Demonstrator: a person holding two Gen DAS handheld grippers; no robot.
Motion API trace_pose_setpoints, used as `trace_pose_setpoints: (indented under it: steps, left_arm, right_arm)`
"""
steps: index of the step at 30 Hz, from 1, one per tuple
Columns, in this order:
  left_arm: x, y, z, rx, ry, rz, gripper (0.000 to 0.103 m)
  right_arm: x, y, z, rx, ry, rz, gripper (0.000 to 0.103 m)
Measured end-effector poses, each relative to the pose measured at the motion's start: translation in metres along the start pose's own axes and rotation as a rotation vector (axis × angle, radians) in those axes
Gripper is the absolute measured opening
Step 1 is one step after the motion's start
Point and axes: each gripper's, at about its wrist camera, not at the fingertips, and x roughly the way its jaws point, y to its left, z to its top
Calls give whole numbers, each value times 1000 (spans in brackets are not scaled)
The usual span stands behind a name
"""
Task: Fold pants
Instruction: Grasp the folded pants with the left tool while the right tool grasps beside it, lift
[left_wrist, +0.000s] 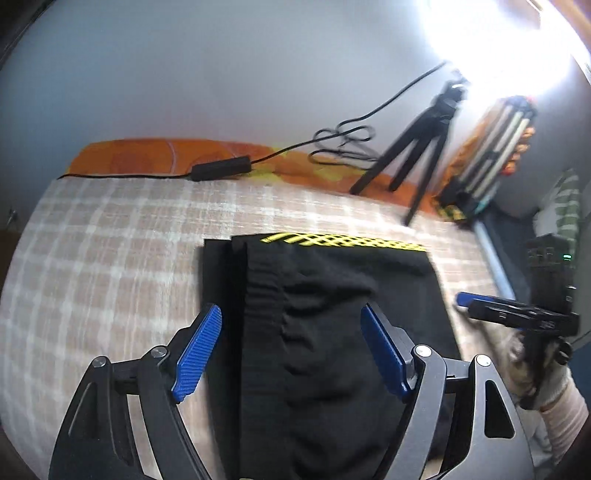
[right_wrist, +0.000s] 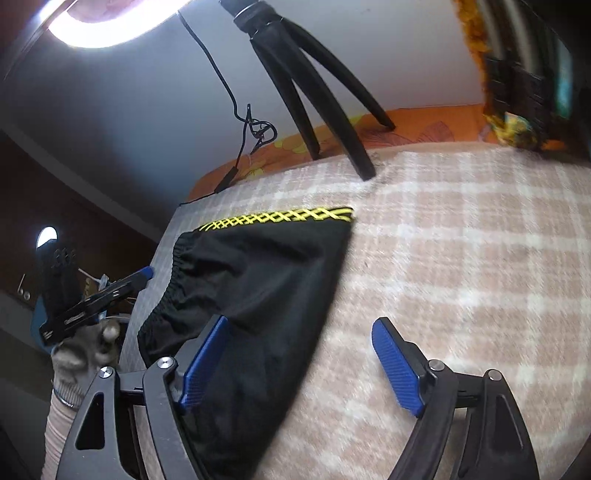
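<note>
The black pants (left_wrist: 332, 314) lie folded into a compact block on the checked blanket (left_wrist: 110, 258), with a yellow patterned stripe (left_wrist: 343, 240) along the far edge. My left gripper (left_wrist: 291, 350) is open, held above the pants with nothing between its blue pads. In the right wrist view the pants (right_wrist: 258, 288) lie left of centre, elastic waistband to the left. My right gripper (right_wrist: 299, 362) is open and empty above the pants' right edge. The right gripper also shows in the left wrist view (left_wrist: 517, 314), beside the pants.
A black tripod (left_wrist: 417, 147) stands on the blanket's far side, with a black cable and power brick (left_wrist: 221, 170) on the orange sheet (left_wrist: 147, 158). A cluttered rack (left_wrist: 491, 147) stands at the far right. A bright window glares overhead.
</note>
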Motion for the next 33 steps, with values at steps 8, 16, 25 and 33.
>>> trace_pose_setpoints:
  steps: [8,16,25,33]
  left_arm:
    - [42,44,18,-128,55,10,78]
    - [51,35,21,-57,4,-2,50]
    - [41,31,16,-46,-66,-45,16]
    - [-29,6,7,-16,-239,-69,15]
  right_arm:
    - [25,-9,23,39,-2,29,83]
    - [46,10,30,6,-35,56,76]
    - [53,34,26,-53,-44,25,13]
    - [-9,78,12,-204,-152,-2,10]
